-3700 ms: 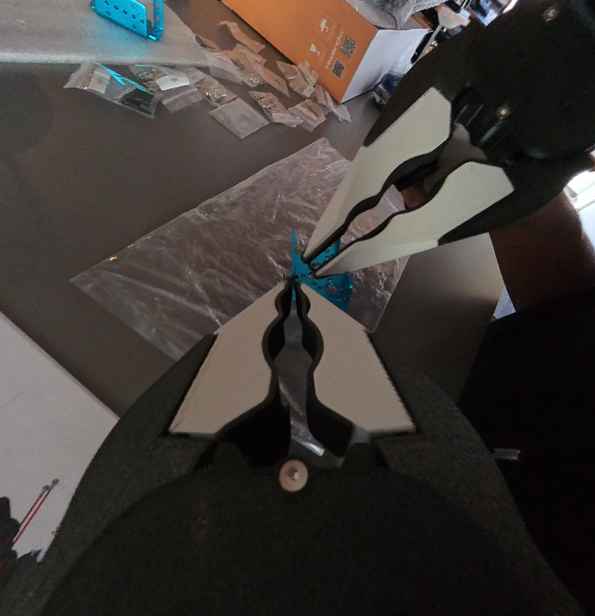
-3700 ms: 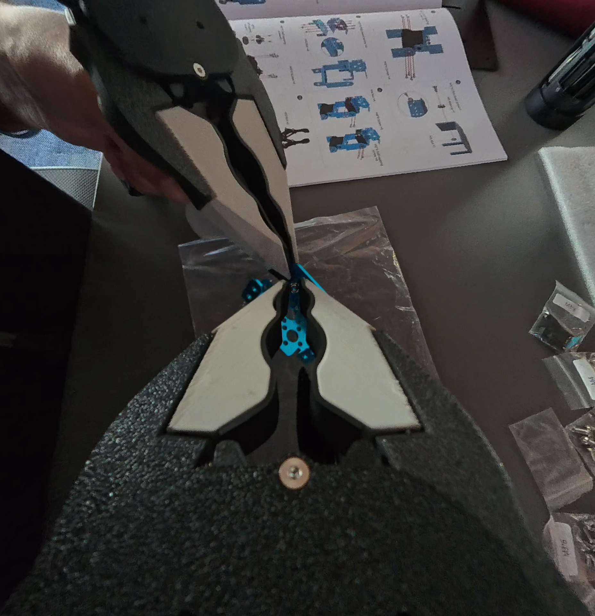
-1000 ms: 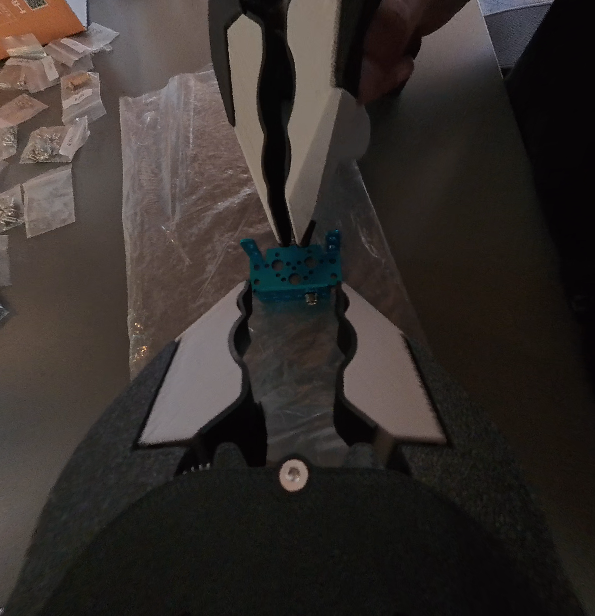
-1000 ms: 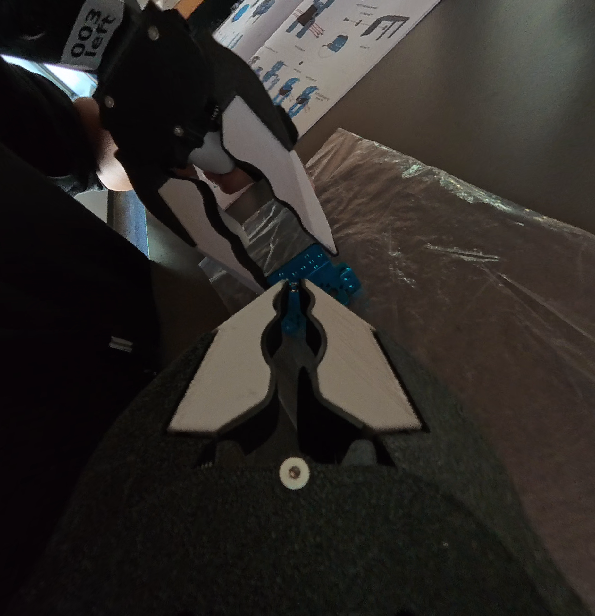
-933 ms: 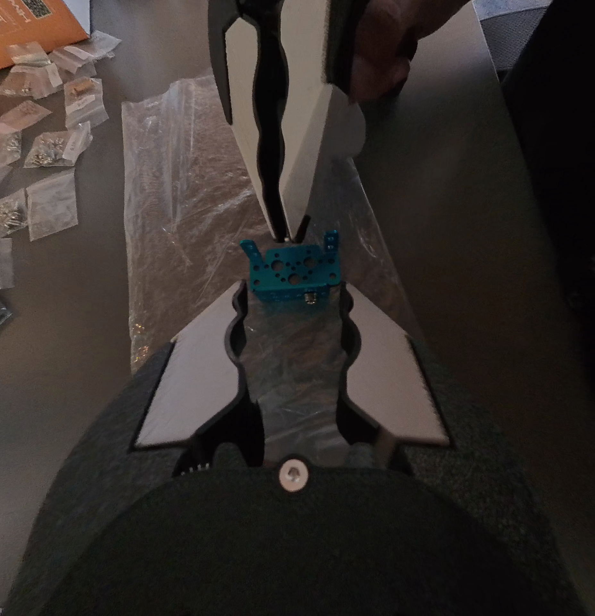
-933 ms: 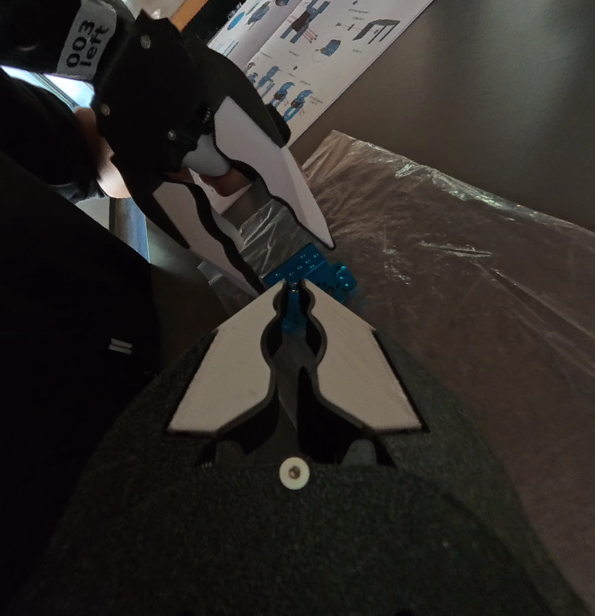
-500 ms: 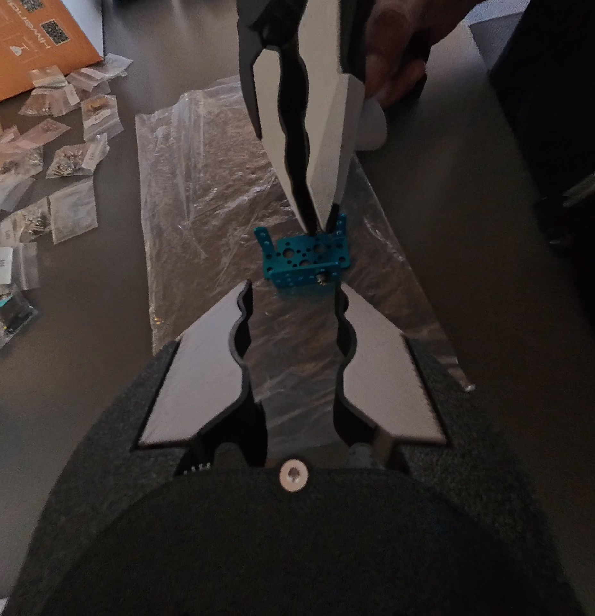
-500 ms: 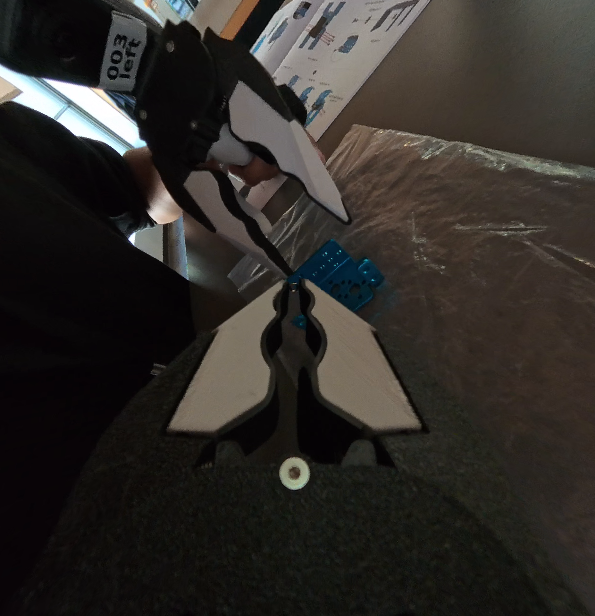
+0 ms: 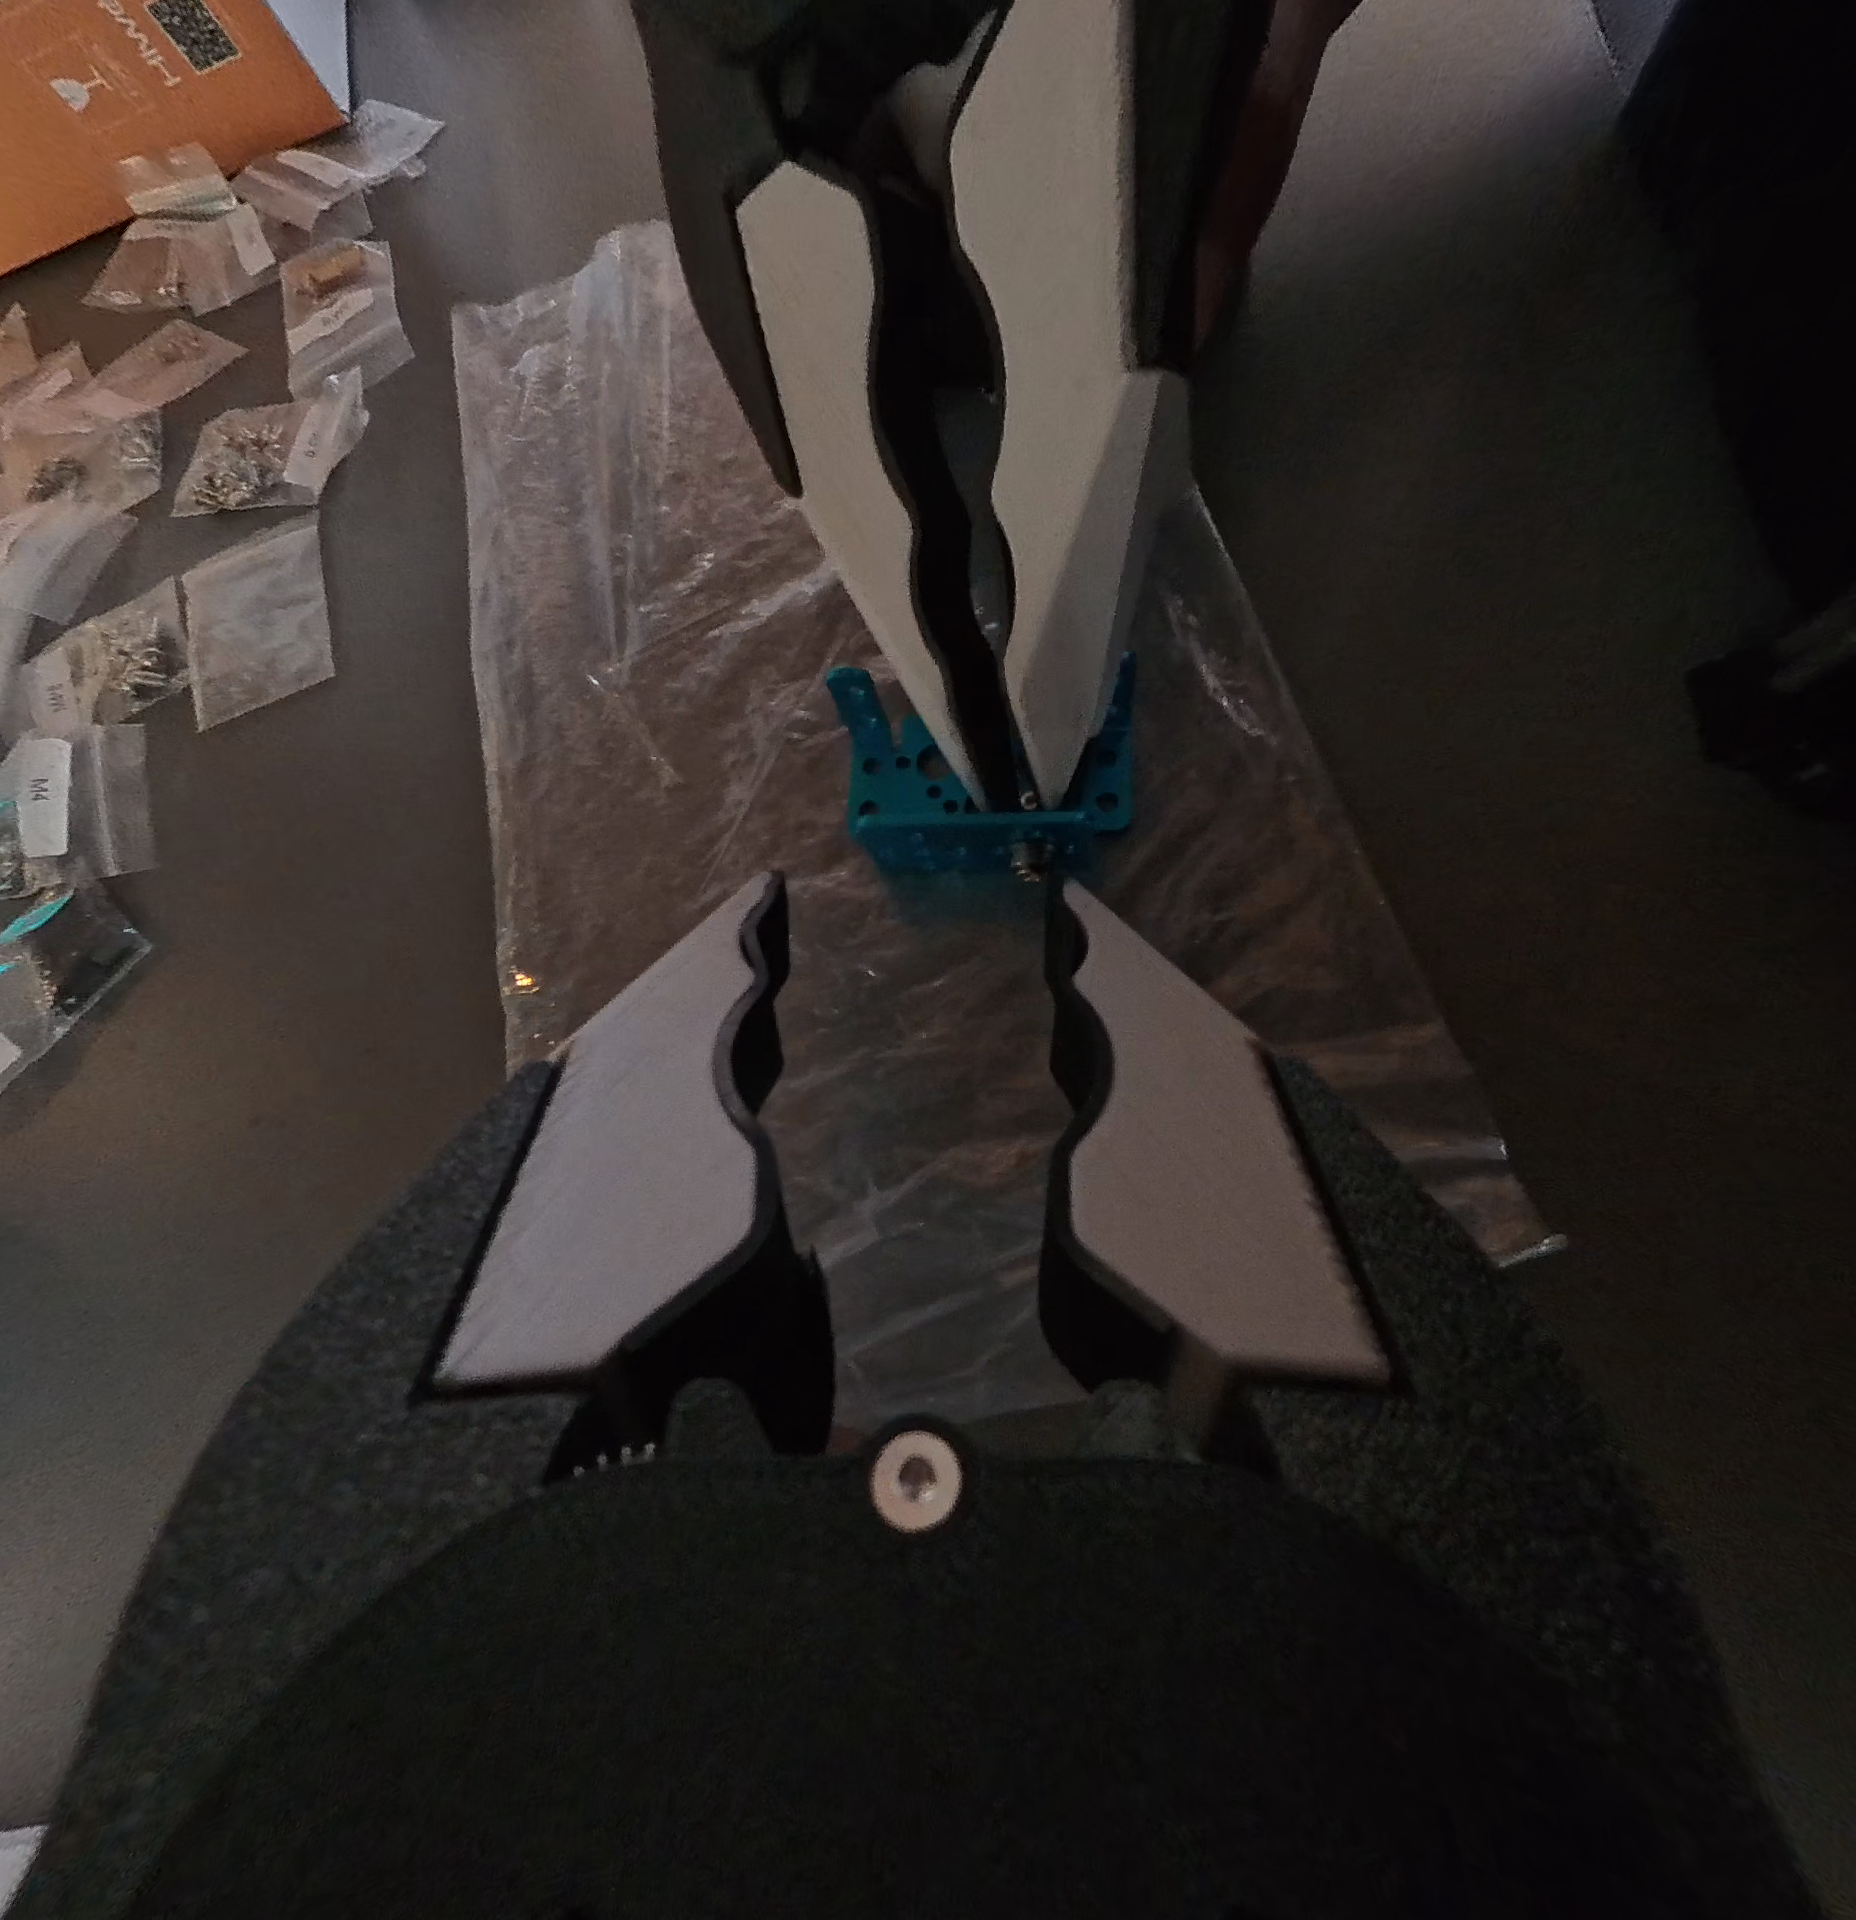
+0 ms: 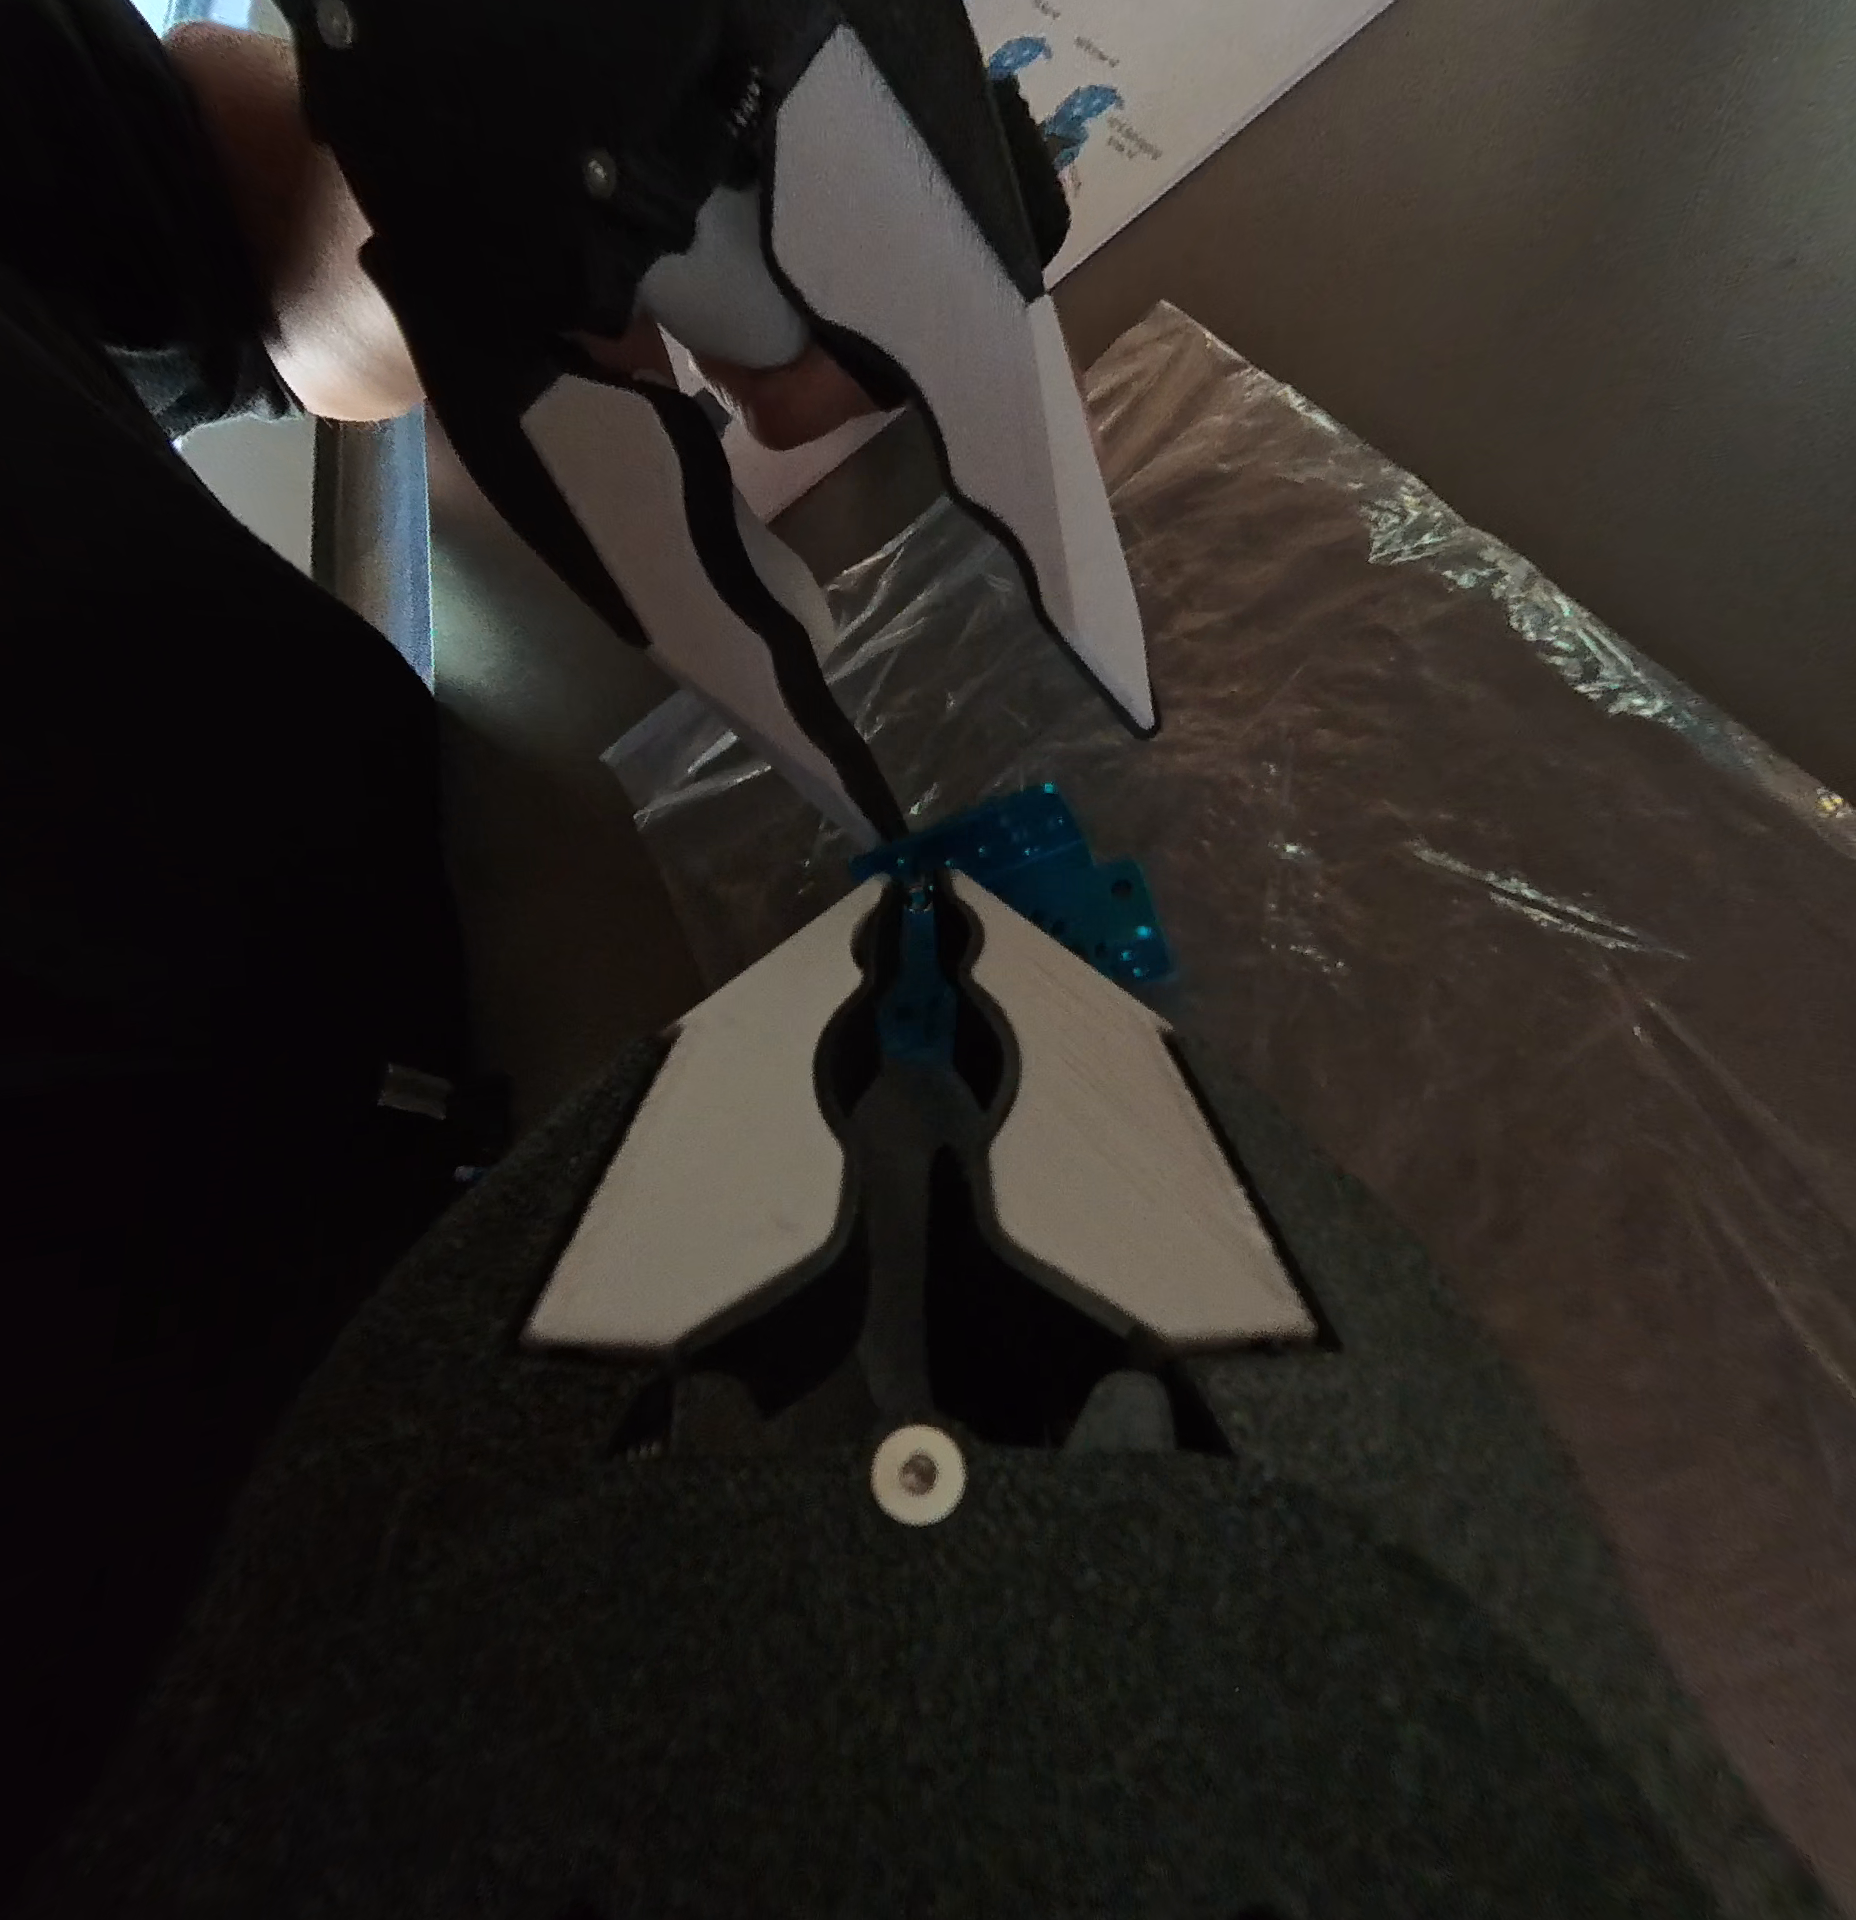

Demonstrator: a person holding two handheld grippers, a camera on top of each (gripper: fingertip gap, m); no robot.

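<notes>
Blue bracket (image 9: pixel 981 805) lies on the plastic sheet (image 9: pixel 633 623). Right gripper (image 9: pixel 997 790) – jaws pinched nearly closed on a small screw (image 9: pixel 1026 800) at the bracket's top face. Left gripper (image 9: pixel 913 904) hovers just short of the bracket – jaws spread wide, holding nothing. Parts bags (image 9: pixel 249 457) lie left of the sheet.

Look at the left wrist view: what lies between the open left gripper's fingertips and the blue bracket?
Only a short stretch of the clear plastic bag, seen in the left wrist view; left gripper stands apart from the blue bracket.
</notes>
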